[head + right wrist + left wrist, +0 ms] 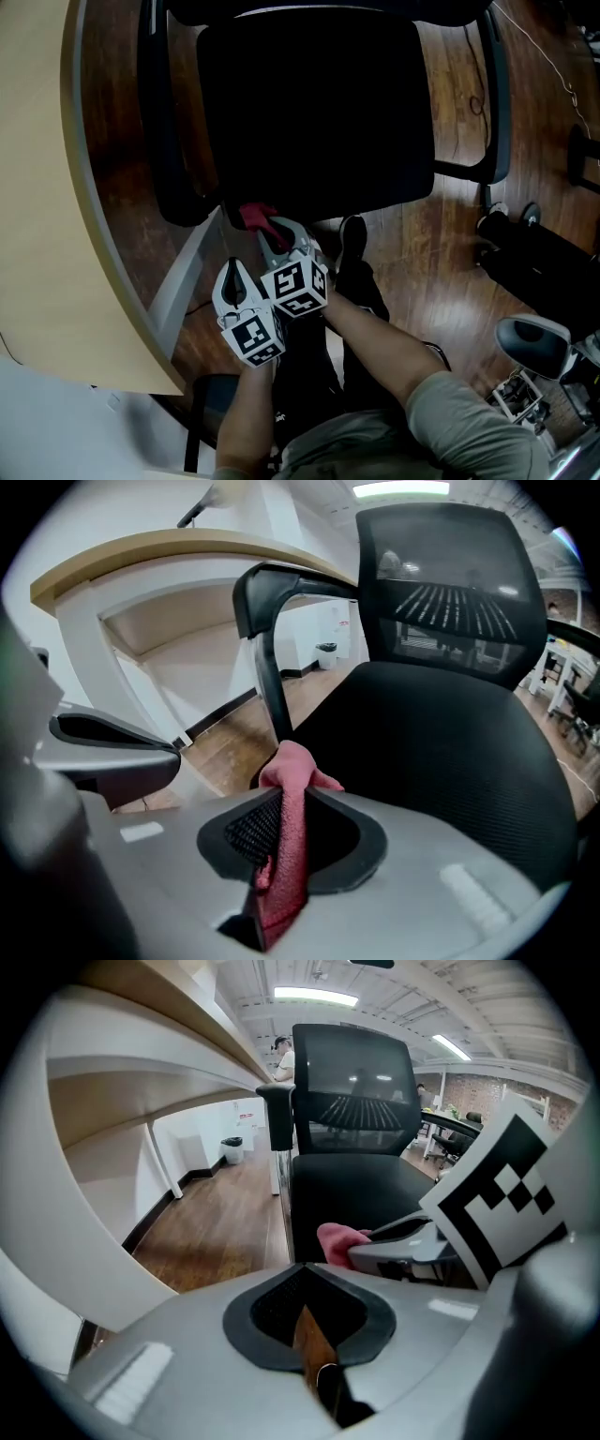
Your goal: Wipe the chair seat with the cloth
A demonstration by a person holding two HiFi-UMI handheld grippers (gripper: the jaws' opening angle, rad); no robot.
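The black chair seat (314, 112) fills the top middle of the head view. My right gripper (269, 228) sits at the seat's near left corner, shut on a red cloth (253, 217) that sticks out past its tips. In the right gripper view the cloth (289, 841) runs pinched between the jaws, its end bunched at the seat (441, 752) edge. My left gripper (233, 274) hangs just behind and left of the right one, off the seat, jaws together with nothing in them. The left gripper view shows the cloth (339, 1240) and the right gripper (412, 1244) ahead.
A curved wooden desk (37, 187) runs down the left, with its white leg (183, 281) beside the grippers. The chair's armrests (169, 141) (497, 94) flank the seat, and its backrest (450, 564) rises behind. Black equipment (544, 262) stands on the wood floor at right.
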